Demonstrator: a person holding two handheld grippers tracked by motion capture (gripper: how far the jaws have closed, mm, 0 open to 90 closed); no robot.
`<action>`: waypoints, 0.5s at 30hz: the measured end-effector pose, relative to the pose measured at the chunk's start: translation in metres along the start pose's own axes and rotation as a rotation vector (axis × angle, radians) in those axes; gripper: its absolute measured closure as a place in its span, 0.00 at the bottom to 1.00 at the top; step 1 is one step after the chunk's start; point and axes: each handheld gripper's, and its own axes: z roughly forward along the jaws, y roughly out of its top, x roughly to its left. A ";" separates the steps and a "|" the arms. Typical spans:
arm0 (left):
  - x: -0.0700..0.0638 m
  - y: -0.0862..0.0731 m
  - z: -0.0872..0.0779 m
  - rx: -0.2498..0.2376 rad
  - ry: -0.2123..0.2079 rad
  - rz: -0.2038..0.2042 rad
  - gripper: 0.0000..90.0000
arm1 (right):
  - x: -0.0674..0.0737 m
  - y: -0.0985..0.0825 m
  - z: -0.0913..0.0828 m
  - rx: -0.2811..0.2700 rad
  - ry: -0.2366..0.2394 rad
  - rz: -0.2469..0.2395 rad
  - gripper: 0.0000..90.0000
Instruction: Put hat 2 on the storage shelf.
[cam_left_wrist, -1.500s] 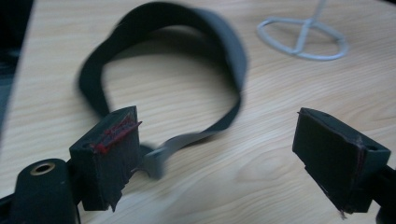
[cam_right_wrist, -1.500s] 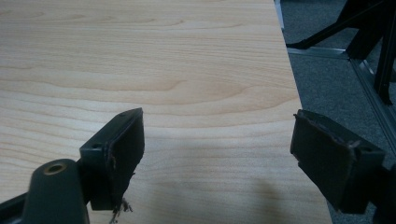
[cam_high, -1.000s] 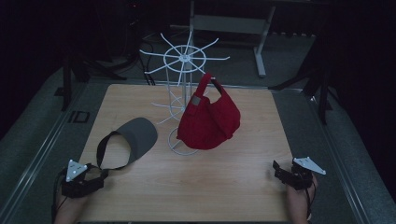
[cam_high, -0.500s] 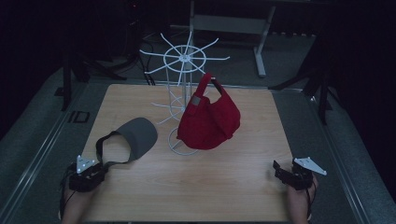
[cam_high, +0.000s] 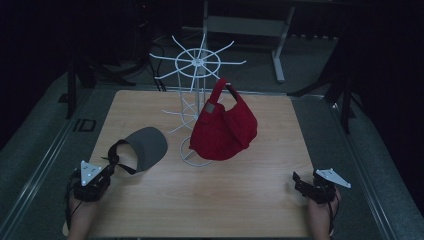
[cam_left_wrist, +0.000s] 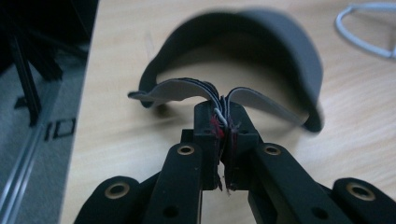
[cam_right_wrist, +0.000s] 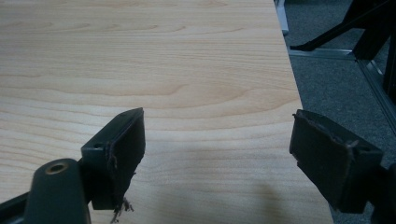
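A grey visor (cam_high: 147, 146) lies on the left part of the wooden table (cam_high: 225, 200). My left gripper (cam_high: 111, 169) is at its near side, shut on the visor's strap (cam_left_wrist: 187, 88). In the left gripper view the strap folds up between the closed jaws of the left gripper (cam_left_wrist: 224, 121), with the visor's brim (cam_left_wrist: 280, 51) curving beyond. A red cap (cam_high: 225, 130) hangs on a white wire rack (cam_high: 197, 62) at the table's middle. My right gripper (cam_high: 298, 181) sits low at the front right corner, open and holding nothing, and the right gripper (cam_right_wrist: 217, 140) shows bare wood between its jaws.
The rack's round wire base (cam_high: 192, 157) rests on the table beside the visor. Grey floor (cam_right_wrist: 336, 79) drops away past the table's right edge. A metal frame (cam_high: 277, 30) stands behind the table in the dark.
My left gripper has shifted a little to the right and forward at the visor's strap, and the visor has turned slightly. The right gripper has stayed put.
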 end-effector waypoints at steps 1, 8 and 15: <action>-0.001 0.004 -0.002 -0.010 0.003 0.007 0.96 | 0.000 0.000 0.000 -0.001 0.001 0.003 0.20; -0.007 0.031 -0.008 -0.052 -0.014 0.045 0.96 | 0.000 -0.001 -0.001 -0.013 0.001 0.002 0.22; -0.012 0.055 -0.014 -0.151 -0.061 0.107 0.96 | -0.001 -0.001 -0.002 -0.021 0.010 0.009 0.22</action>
